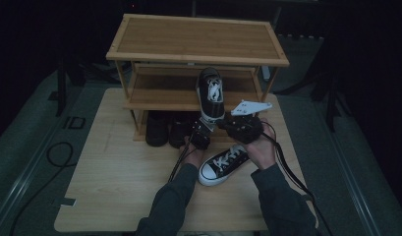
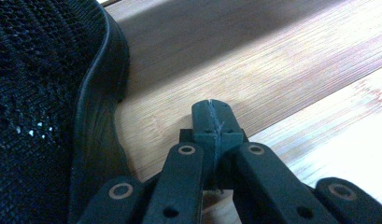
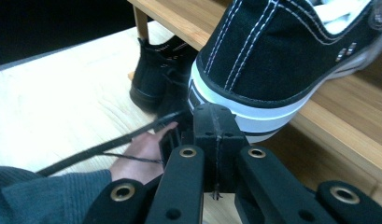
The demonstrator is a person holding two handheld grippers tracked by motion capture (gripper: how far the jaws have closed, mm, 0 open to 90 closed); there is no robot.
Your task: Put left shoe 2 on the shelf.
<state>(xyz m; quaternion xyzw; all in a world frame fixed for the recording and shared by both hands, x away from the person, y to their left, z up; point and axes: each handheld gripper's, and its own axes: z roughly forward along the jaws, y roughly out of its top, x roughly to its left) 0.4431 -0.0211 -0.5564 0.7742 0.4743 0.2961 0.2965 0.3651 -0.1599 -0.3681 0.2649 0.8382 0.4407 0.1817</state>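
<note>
A black-and-white sneaker (image 1: 211,94) (image 3: 272,56) lies on the rack's middle shelf (image 1: 159,98) with its heel over the front edge. Its mate (image 1: 222,165) lies on the table between my forearms. My right gripper (image 1: 222,125) (image 3: 215,122) is shut with nothing in it. Its tip is just under that heel's white sole, and I cannot tell if they touch. My left gripper (image 1: 198,133) (image 2: 212,116) is also shut and holds nothing. It hovers low over the wooden table beside a black mesh shoe (image 2: 44,98).
The bamboo shoe rack (image 1: 198,37) stands at the back of the wooden table (image 1: 115,187). A pair of black shoes (image 1: 164,129) (image 3: 156,77) sits under its lowest shelf. Cables trail from both grippers, and one cable crosses my left hand (image 3: 139,156).
</note>
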